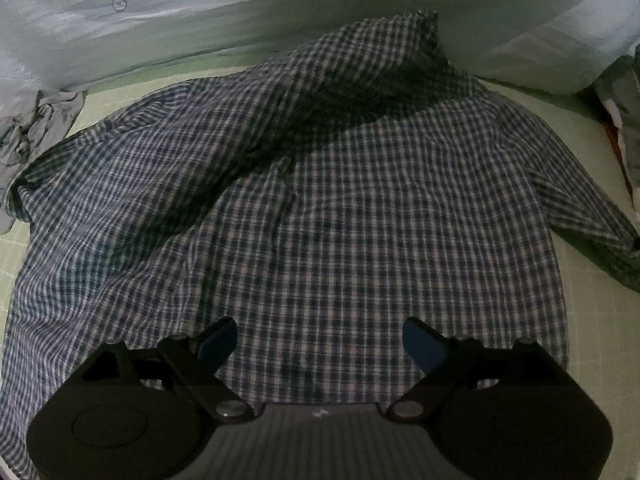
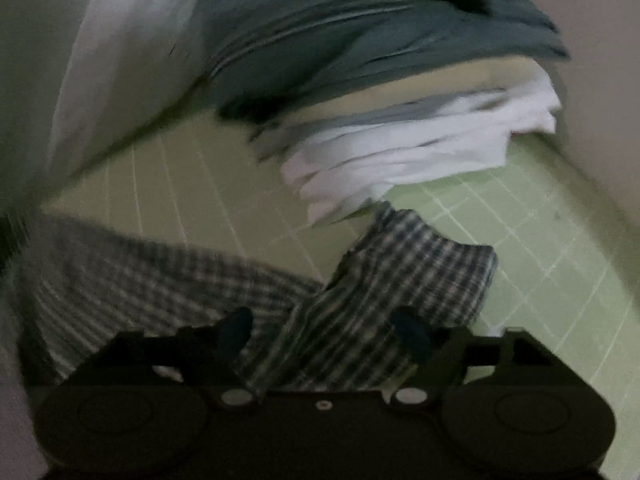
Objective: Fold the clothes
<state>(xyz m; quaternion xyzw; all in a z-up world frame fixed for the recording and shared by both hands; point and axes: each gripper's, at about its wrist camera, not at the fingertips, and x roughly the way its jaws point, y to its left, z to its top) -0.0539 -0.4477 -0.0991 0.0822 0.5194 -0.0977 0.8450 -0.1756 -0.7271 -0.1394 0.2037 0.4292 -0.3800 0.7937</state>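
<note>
A blue-and-white checked shirt [image 1: 320, 184] lies spread flat on the green gridded mat [image 1: 592, 320], collar at the far end, one sleeve trailing off to the right. My left gripper [image 1: 320, 326] hovers over the shirt's near hem, jaws wide apart and nothing between them. In the blurred right wrist view, the shirt's sleeve [image 2: 420, 264] lies bunched on the mat [image 2: 540, 240]. My right gripper [image 2: 322, 322] stands open low over it. Sleeve cloth runs between the fingers, and the pads do not press on it.
A stack of folded clothes [image 2: 400, 120], grey-blue on top and white below, sits just beyond the sleeve. A pale sheet with carrot prints [image 1: 160, 20] rises behind the mat. Crumpled grey cloth [image 1: 36, 124] lies at the left, more garments [image 1: 624, 120] at the right edge.
</note>
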